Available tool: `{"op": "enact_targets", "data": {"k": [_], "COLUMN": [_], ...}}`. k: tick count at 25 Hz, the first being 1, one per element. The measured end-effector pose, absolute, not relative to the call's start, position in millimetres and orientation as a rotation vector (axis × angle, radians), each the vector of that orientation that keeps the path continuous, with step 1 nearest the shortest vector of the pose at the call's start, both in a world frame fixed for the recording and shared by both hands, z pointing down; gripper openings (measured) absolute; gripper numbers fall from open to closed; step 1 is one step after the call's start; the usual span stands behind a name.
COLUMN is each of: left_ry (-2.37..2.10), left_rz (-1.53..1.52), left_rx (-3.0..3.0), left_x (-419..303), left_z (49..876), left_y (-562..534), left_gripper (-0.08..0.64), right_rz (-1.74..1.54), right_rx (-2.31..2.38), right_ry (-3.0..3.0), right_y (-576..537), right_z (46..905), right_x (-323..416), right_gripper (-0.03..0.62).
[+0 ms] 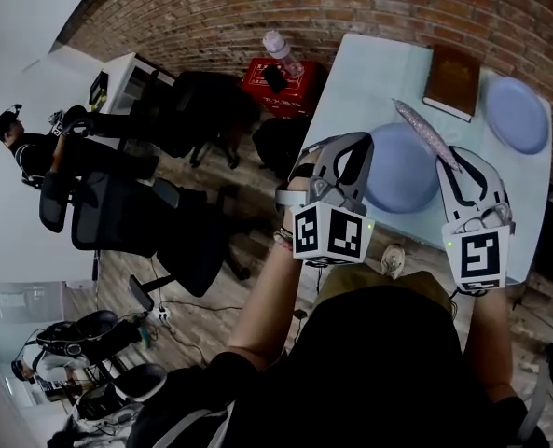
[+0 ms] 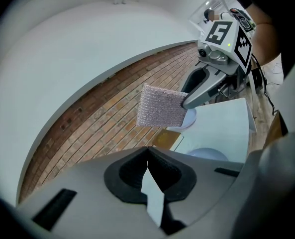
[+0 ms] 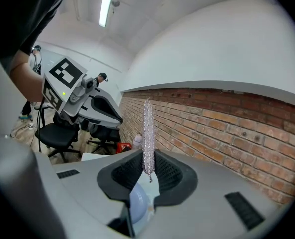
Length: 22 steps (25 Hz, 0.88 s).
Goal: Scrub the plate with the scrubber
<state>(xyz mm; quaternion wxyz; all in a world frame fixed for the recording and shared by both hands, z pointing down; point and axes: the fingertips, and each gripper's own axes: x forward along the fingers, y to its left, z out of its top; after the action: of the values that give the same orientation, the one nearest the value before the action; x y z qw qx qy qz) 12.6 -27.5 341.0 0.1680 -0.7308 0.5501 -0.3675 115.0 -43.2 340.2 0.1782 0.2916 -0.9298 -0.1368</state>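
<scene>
right gripper (image 3: pixel 148 156) is pinching the scrubber (image 3: pixel 147 128) by its near end. its pads are closed on it, and the scrubber stands edge-on, straight out along the jaws. left gripper (image 2: pixel 147 148) is pressed together with nothing between its pads.

the plate (image 1: pixel 402 168) sits on the table (image 1: pixel 369 73), ahead of and below both grippers, in the gap between them. from the right gripper it lies forward and toward the left gripper's side. the scrubber's long axis leans that way, its free end over the plate's far rim. it looks clear of the plate, not touching, though no view settles that. the left gripper is beside the plate's other edge and about as near — likely the one to steady it, while the right drops and lays the scrubber's flat face down.

a second plate (image 1: pixel 517 112) lies farther off on the right gripper's outer side, with a book (image 1: pixel 451 80) ahead, beyond the plate.

the left gripper view shows the scrubber's broad rectangular face. the right gripper view shows only its thin edge, plus a slice of plate through the jaw gap. the head view alone shows the plate whole, with a gripper on each side.
</scene>
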Motion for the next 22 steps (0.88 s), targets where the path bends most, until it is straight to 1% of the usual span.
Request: {"op": "enact_targets", "data": {"k": [9, 14, 22], "left_ry": [1.504, 1.457, 1.356], "left_rz": [-1.073, -1.072, -1.043], "left_rx": [-2.097, -2.116, -2.223], "left_x": [17, 17, -5], "left_z": [349, 352, 365], "left_y": [-41, -48, -72], "left_gripper": [0.021, 0.021, 0.021], "right_rz": [-0.398, -0.324, -0.28], "right_rx": [0.847, 0.882, 1.001], "right_ry": [-2.655, -2.63, -2.548], "right_y": [-56, -60, -78], "right_z": [340, 345, 348], "right_x": [113, 112, 90], "right_gripper": [0.087, 0.087, 0.087]}}
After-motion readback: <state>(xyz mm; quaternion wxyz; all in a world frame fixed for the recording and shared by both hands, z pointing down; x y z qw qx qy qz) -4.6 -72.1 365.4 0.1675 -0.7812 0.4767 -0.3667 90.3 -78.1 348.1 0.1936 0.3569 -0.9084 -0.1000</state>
